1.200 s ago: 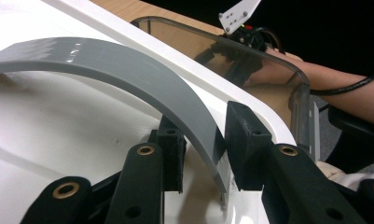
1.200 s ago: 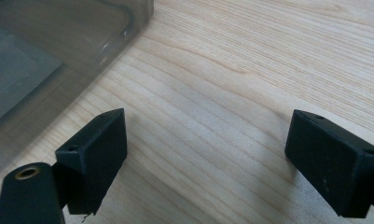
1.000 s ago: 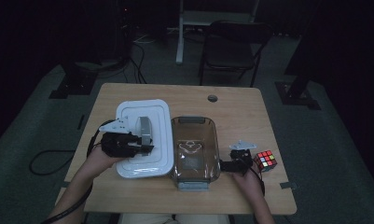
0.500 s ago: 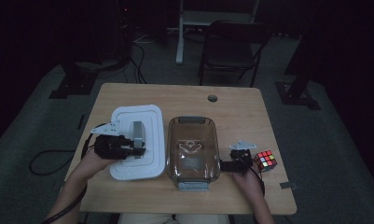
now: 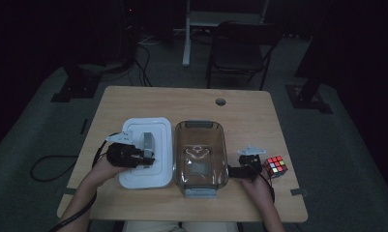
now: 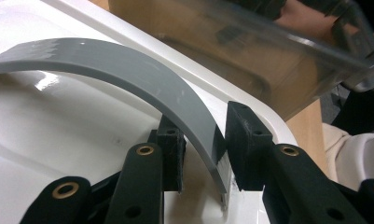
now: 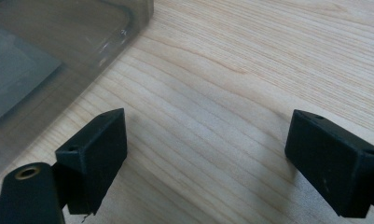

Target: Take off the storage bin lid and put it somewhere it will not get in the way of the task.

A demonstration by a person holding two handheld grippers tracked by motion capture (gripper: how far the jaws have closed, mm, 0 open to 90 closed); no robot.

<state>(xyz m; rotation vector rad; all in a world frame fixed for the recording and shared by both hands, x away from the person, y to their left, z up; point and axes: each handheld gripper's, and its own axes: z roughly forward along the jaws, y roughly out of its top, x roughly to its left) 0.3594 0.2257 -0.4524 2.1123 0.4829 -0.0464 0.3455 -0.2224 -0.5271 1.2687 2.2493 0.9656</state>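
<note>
Left tool (image 6: 205, 149) pinching grey handle (image 6: 128, 74) of white lid (image 5: 146, 153) at 9 o'clock of clear bin (image 5: 200, 154) on desk (image 5: 182, 99); right tool (image 7: 205, 158) spread over bare wood, grip detail from left gripper view.

Left of centre in the high view lies a plain white lid (image 5: 148, 164) with a flat grey handle (image 5: 148, 141) arching across it; the left gripper view shows that grey handle (image 6: 128, 70) as a smooth matt band over glossy white. Beside it at centre stands a clear, brown-tinted container (image 5: 201, 154) with grey clasps at its ends. At lower right sits a cube (image 5: 275, 166) chequered in red, white, yellow and orange squares. The table (image 5: 182, 99) is pale wood with fine grain lines. Both the left gripper (image 5: 145, 159) and the right gripper (image 5: 232, 170) are black.
</note>
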